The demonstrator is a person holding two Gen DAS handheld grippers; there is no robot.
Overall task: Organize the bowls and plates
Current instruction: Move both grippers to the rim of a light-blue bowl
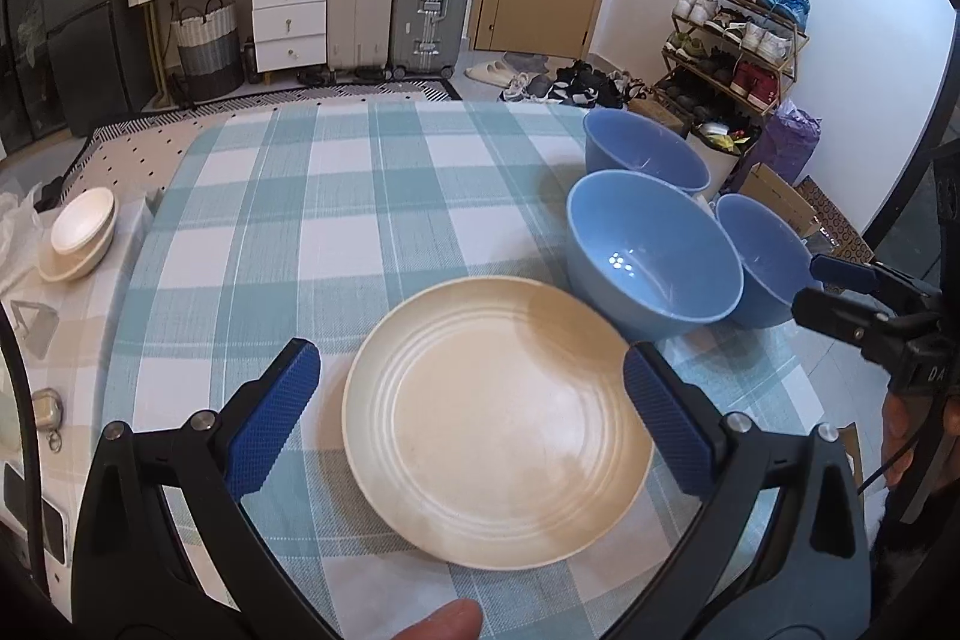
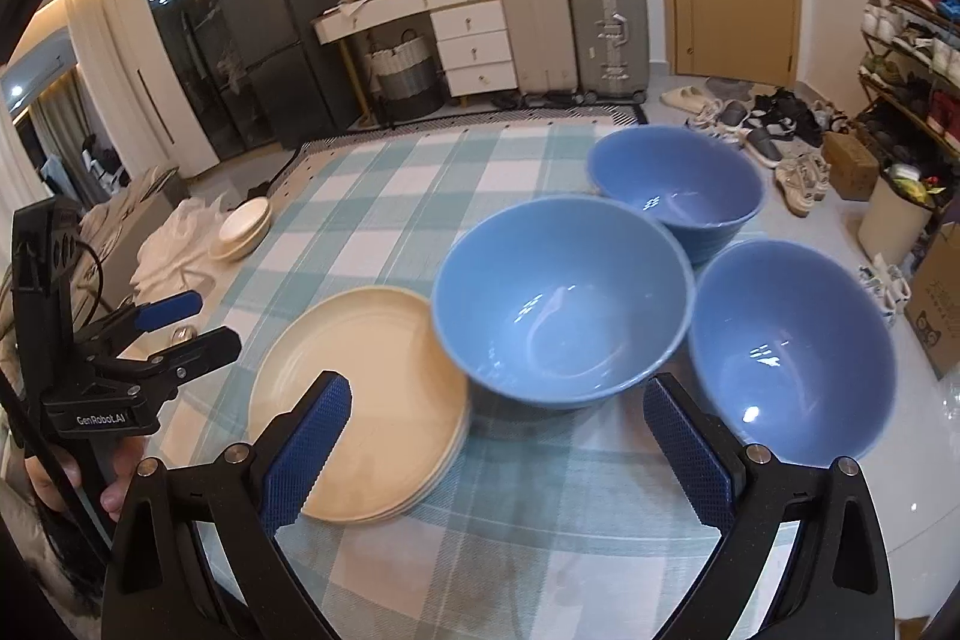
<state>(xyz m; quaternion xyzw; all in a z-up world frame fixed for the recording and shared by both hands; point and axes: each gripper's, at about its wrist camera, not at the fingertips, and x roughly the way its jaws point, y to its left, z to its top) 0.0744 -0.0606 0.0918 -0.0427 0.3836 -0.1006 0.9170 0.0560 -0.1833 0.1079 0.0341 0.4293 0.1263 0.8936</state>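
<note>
Both my left gripper [image 1: 471,415] and right gripper [image 2: 498,445] wide, empty, above cream plates [image 1: 498,418] and blue bowls [image 2: 561,304] at frame centre.

Plate stack [image 2: 360,400] left of three bowls [image 2: 561,304] — all on the table [image 2: 372,196].

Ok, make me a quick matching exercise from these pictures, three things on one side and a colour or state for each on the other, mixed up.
Things:
1. stack of plates
2. nearest bowl
3. left tool

Descriptions:
A. blue
B. open, holding nothing
C. cream

Pairs: 1-C, 2-A, 3-B
</note>
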